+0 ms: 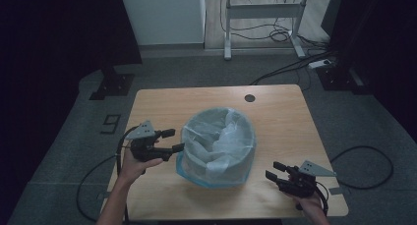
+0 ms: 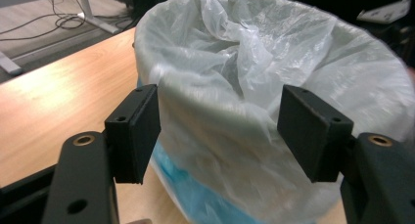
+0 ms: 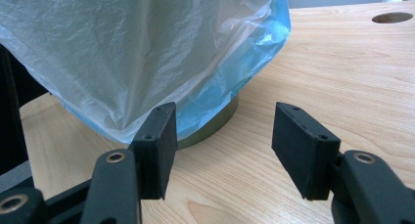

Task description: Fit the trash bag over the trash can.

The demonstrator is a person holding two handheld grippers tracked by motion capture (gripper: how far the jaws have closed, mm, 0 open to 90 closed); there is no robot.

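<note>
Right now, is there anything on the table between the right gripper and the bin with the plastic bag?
Nothing visible. The right gripper is open, with bare wooden table between its jaws and the bag-lined bin. The bag's loose hem hangs over the bin's base on that side.

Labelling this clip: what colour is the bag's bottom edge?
Blue, along the bag's hem, clearest in the right gripper view.

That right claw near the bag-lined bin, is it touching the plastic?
Apart. In the high view, bare table separates the right claw from the plastic bag over the bin; its jaws stand open.
</note>
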